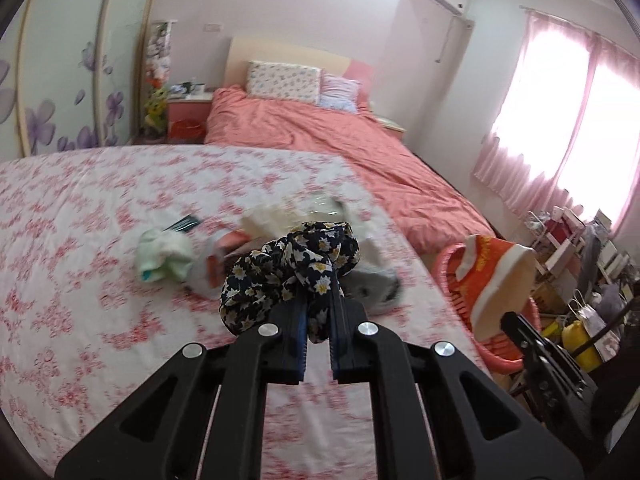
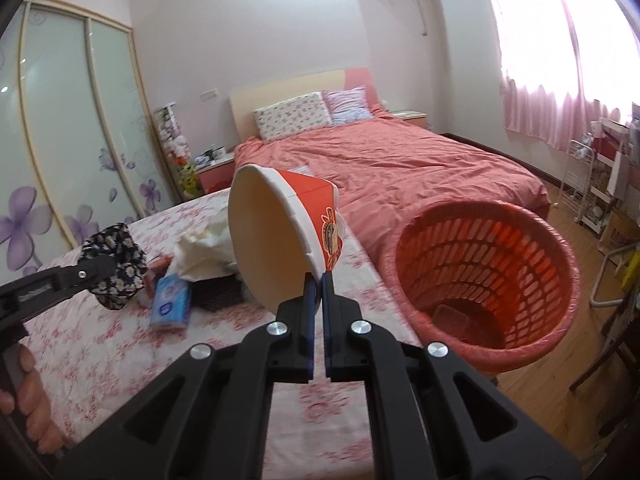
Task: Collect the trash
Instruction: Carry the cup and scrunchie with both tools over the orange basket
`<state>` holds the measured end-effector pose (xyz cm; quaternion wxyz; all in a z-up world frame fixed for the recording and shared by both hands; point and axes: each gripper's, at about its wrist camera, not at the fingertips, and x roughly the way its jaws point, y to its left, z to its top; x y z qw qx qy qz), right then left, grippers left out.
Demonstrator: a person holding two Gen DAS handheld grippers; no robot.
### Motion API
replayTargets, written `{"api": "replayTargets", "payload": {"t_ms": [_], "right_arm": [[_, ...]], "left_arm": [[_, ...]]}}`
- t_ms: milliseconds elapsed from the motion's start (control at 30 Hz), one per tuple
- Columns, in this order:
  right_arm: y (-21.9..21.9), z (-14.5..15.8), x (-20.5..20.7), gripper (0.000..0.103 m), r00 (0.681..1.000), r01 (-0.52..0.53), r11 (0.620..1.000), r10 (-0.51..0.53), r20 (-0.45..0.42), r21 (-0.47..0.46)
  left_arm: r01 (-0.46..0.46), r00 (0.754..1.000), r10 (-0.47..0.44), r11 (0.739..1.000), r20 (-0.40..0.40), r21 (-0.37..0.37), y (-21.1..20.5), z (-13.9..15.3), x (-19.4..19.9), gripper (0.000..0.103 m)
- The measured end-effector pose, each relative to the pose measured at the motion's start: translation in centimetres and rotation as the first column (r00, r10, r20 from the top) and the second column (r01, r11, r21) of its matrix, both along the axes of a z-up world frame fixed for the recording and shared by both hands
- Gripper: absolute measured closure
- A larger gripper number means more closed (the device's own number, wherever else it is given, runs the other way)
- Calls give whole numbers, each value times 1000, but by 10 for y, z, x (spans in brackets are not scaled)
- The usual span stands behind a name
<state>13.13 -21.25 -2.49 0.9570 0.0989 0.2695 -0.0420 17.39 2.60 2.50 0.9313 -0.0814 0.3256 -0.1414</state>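
My left gripper (image 1: 319, 300) is shut on a dark floral scrunchie (image 1: 296, 264) and holds it above the floral-sheeted bed (image 1: 80, 280); it also shows in the right wrist view (image 2: 114, 266). My right gripper (image 2: 321, 280) is shut on the rim of an empty orange-and-white paper noodle bowl (image 2: 280, 236), tilted on its side, just left of a red plastic basket (image 2: 488, 280). The bowl (image 1: 496, 280) and basket (image 1: 504, 344) also show in the left wrist view at the right.
On the floral sheet lie a blue tissue pack (image 2: 170, 300), a cream crumpled bag (image 2: 204, 248), a dark flat item (image 2: 220, 294) and a green-white cloth (image 1: 166, 256). A coral bed (image 2: 400, 164) lies beyond. Shelves and clutter (image 2: 608, 184) stand at the right by the window.
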Motion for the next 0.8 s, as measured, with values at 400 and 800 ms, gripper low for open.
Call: {"api": "replayTargets", "payload": {"t_ms": [400,800], "right_arm": [[-69,1,-3,99,986,166,986,-165,22,-26],[-135,-21,-2,99,963,270,963,-270,-9,4]], "left_arm": [[179,983,-179,984,28,17,-87,4,7,95],[321,947,-321,947,-17,-20,-158,-13,18,95]]}}
